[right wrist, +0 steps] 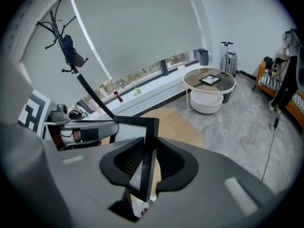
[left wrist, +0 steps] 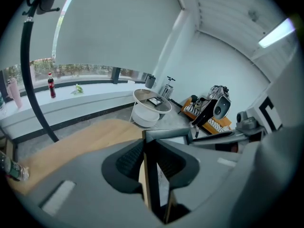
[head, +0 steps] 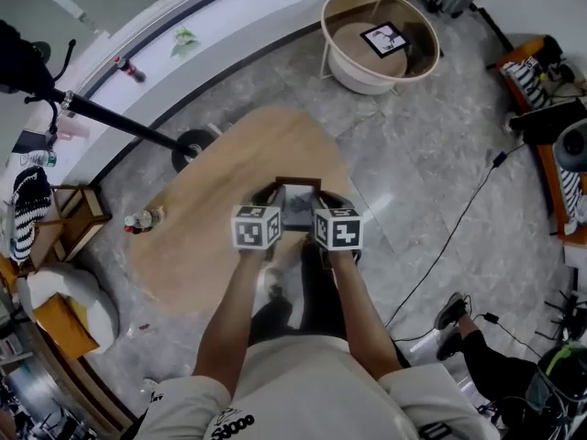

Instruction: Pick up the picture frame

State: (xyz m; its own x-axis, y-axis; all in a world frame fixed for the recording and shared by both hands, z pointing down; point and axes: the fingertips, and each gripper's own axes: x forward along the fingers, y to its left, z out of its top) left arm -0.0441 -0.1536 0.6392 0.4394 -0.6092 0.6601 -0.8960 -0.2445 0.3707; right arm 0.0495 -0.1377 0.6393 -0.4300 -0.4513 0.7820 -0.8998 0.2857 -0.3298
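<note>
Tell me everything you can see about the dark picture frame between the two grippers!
The dark rectangular picture frame has a thin dark border round a pale, shiny middle. It is off the light wooden table, held in the air. The left gripper pinches its left side and the right gripper its right side, jaws closed on the edges. Nothing else touches it.
</note>
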